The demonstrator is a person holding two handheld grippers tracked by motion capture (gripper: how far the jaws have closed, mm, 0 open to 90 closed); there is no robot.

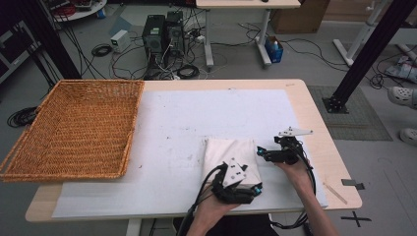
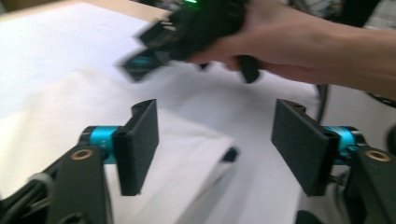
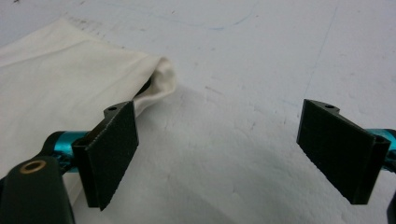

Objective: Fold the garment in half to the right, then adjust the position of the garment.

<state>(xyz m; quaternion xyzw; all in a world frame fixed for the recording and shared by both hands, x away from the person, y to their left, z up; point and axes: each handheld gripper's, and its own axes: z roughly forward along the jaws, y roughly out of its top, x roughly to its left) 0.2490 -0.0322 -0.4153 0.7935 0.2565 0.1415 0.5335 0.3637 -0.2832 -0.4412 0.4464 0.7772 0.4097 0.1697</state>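
The cloth (image 1: 231, 156) is lying folded on the white mat (image 1: 172, 128), near the front edge of the table (image 1: 314, 113) and well apart from the basket (image 1: 74, 128) at the far left. It is showing as a cream, squarish stack of several layers.

The left gripper (image 1: 253, 189) is hovering at the cloth's near right corner. In the left gripper view its jaws are standing wide apart, straddling a folded corner (image 2: 205, 154) and grasping nothing. The right gripper (image 1: 260, 151) is sitting just beside the cloth's right edge. In the right gripper view its jaws are likewise spread and empty, with the rolled fold (image 3: 161, 77) lying beyond the left jaw.

Handling judgement: the cloth is appearing light, soft and limp. It is likely to sag and unfold if lifted by one layer alone. It is not looking fragile, and woven fabric is offering the pads fair friction, so slipping is a minor risk.

Grip points: the folded edges and corners on the right side are the thickest places, where all layers are meeting. Each gripper is best closing across a corner with one jaw sliding under the stack and one above. Two well-spaced holds are probably needed to keep the fold intact during a lift.
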